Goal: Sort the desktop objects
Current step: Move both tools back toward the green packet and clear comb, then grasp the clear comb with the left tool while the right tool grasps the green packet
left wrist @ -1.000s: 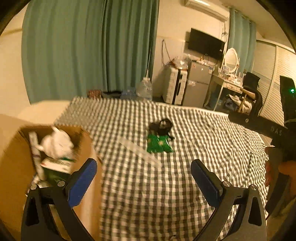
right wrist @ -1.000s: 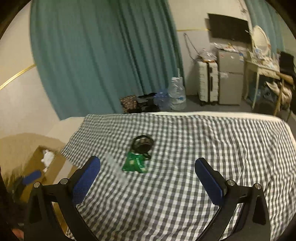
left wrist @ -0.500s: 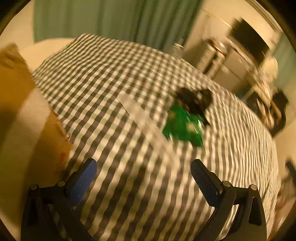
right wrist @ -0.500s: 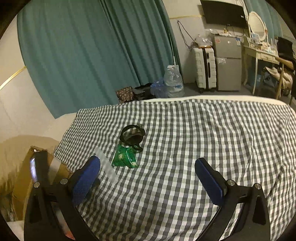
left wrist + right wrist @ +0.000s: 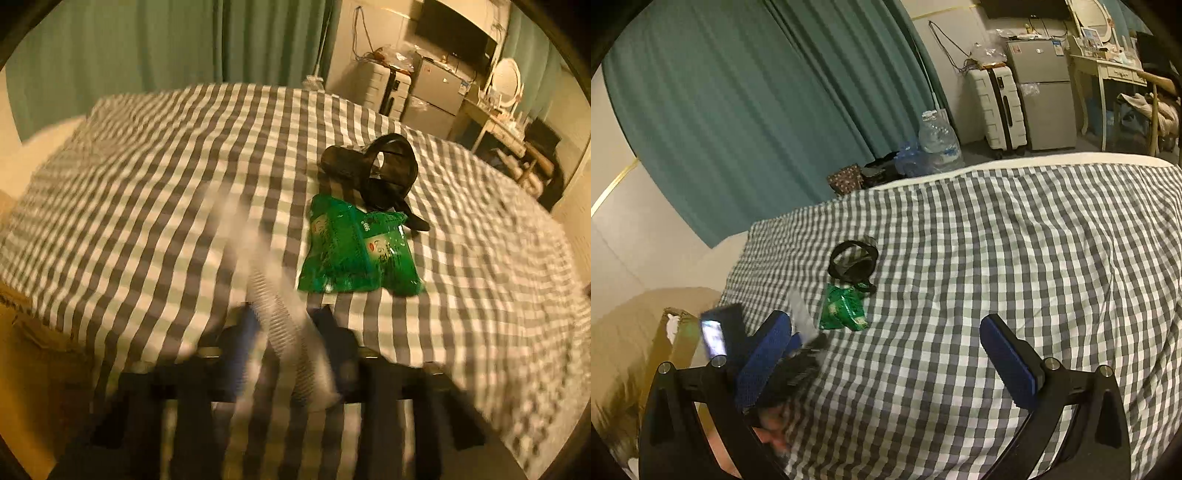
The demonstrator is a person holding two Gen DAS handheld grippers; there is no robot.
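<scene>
Ruler first: the long, flat, clear plastic ruler (image 5: 266, 280) lies on the grey-and-white checked cloth (image 5: 147, 184), and its near end sits right between the fingers of my left tongs (image 5: 284, 325), with its long axis running straight away from them and leaning a touch to the left. So I'm gripping across the narrow width, which is the way I want it. The left jaws are closing on it now; the picture is smeared there, but from the right wrist view the pads look to have met its edges. My left hand is pitched steeply down at the cloth, tips low. Just right of the ruler lies the crinkly green foil packet (image 5: 354, 247), with the black looped strap (image 5: 384, 173) beyond it. My right tongs (image 5: 886, 354) hang wide apart with nothing in them, above bare cloth, farther from the ruler. The brown cardboard box (image 5: 676, 332) sits off the cloth's left edge, nearer my left hand, so I reckon that's where this goes.
</scene>
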